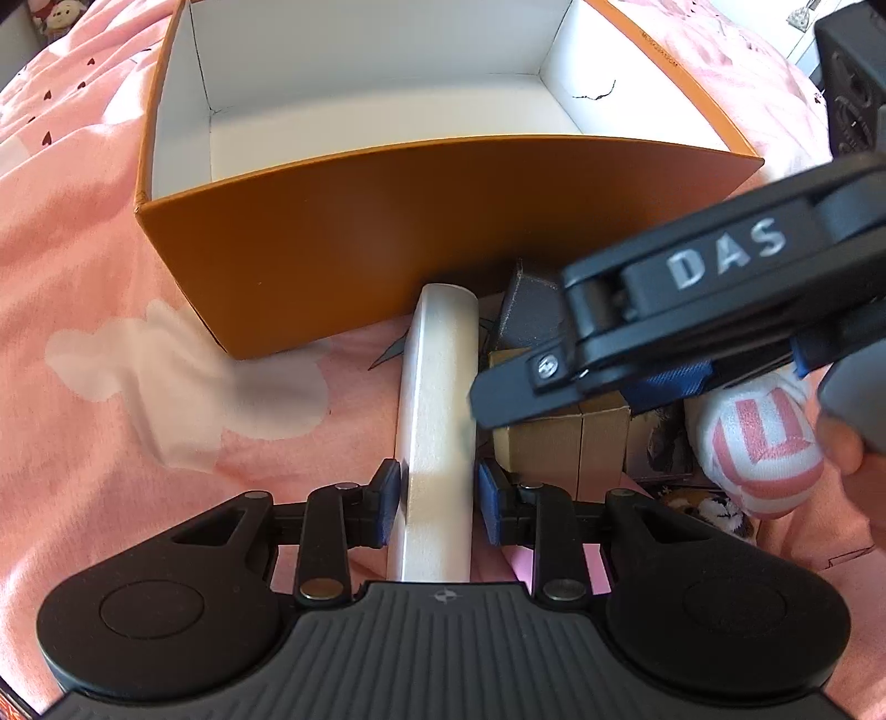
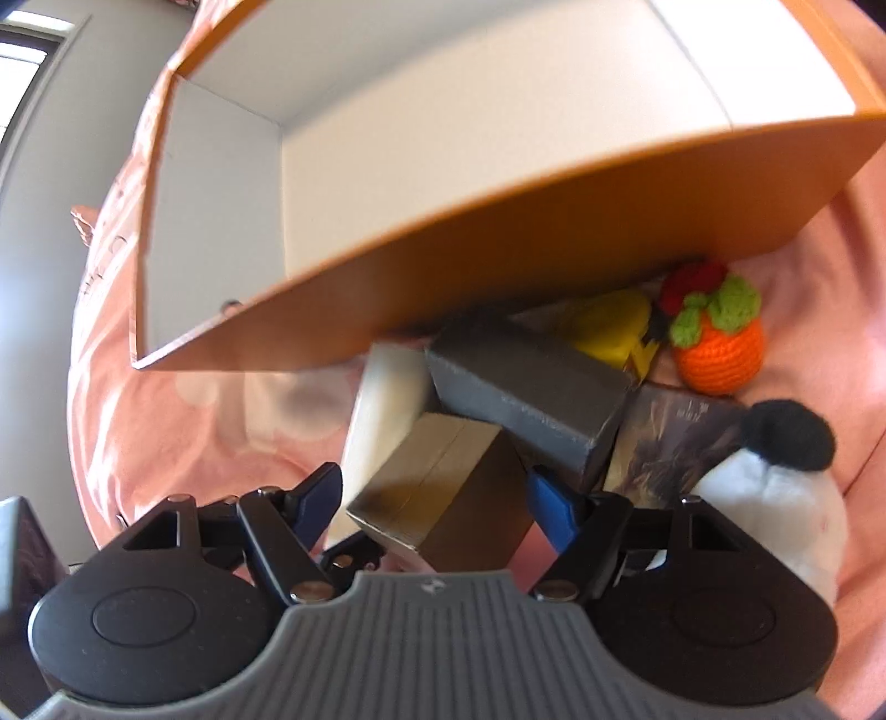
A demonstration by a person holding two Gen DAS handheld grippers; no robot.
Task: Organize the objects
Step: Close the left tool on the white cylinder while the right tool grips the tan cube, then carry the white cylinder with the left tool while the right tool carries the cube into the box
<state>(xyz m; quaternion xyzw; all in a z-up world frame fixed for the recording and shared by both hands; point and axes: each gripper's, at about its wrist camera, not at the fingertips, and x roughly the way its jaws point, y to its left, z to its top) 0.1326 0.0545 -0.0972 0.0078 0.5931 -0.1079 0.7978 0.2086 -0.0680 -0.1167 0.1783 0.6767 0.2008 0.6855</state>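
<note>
While astride the brown box (image 2: 437, 498), right claw (image 2: 437, 498) agape.

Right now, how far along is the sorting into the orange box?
Done: nothing visible; the orange box looks empty. In hand: the left gripper has its pads against the white box. The right gripper is open around the brown cardboard box, not gripping. Left: grey box, yellow toy, crocheted orange, striped plush.

A home bedroom: pink printed bedsheet (image 1: 138, 266), plush toys (image 1: 52, 16) and a crocheted toy (image 2: 720, 354).
</note>
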